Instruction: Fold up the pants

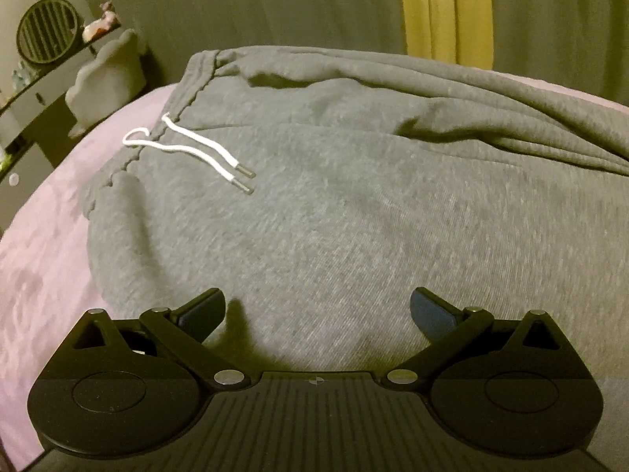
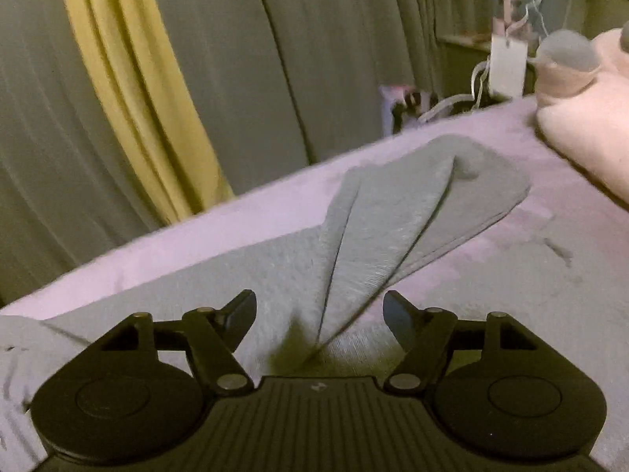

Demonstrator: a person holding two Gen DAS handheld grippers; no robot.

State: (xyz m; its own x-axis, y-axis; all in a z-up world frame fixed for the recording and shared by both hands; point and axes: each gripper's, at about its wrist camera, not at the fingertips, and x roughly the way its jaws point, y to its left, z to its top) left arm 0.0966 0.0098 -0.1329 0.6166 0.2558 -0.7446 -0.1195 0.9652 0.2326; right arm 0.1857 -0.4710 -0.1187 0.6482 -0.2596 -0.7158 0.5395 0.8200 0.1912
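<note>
Grey sweatpants (image 1: 314, 196) lie spread on a pink bed (image 1: 43, 244). Their waistband (image 1: 184, 90) is at the left with a white drawstring (image 1: 196, 149) lying on the fabric. My left gripper (image 1: 316, 310) is open and empty, just above the near hip area. In the right wrist view the pant legs (image 2: 412, 212) stretch away toward the far right, one over the other. My right gripper (image 2: 319, 314) is open and empty above the legs' near part.
Grey and yellow curtains (image 2: 137, 78) hang behind the bed. A shelf with a round fan (image 1: 47, 35) stands at the left. Pale pillows (image 2: 582, 133) and a nightstand with cables (image 2: 507, 59) are at the far right.
</note>
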